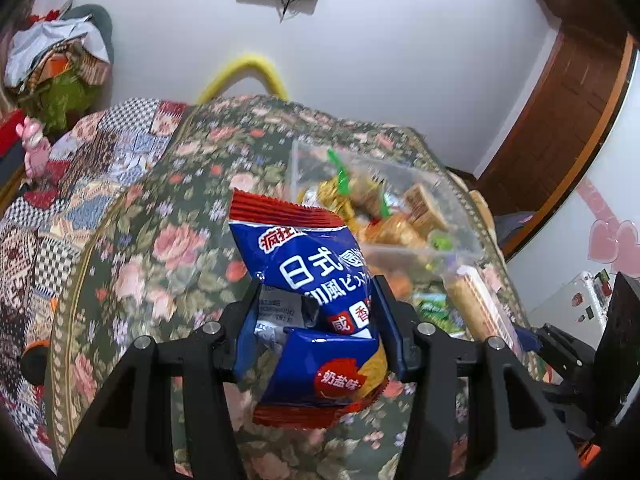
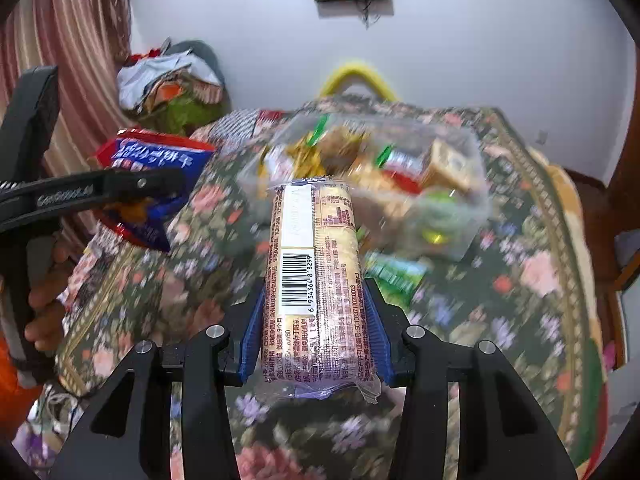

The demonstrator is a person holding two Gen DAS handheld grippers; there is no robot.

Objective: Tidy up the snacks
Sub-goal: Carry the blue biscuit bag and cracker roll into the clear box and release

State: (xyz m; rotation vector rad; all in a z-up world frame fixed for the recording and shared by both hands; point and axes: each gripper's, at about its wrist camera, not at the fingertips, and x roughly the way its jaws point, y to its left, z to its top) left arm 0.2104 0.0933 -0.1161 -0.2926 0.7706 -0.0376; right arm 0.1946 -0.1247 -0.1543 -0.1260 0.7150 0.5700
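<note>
My left gripper (image 1: 316, 304) is shut on a blue and red snack bag (image 1: 316, 272) and holds it above the floral tablecloth (image 1: 160, 248). The bag and gripper also show in the right wrist view (image 2: 156, 160), at the left. My right gripper (image 2: 314, 304) is shut on a long pale cracker pack (image 2: 314, 264) with a barcode, held lengthwise above the cloth. The pack's end shows in the left wrist view (image 1: 476, 300). A clear plastic box (image 1: 460, 200) full of several snacks stands ahead of both grippers; it also shows in the right wrist view (image 2: 468, 148).
A green wrapped snack (image 2: 394, 274) lies on the cloth beside the box. A yellow chair back (image 1: 244, 72) stands behind the table. A pile of bags (image 2: 168, 80) sits at the back left. A wooden door (image 1: 568, 92) is on the right.
</note>
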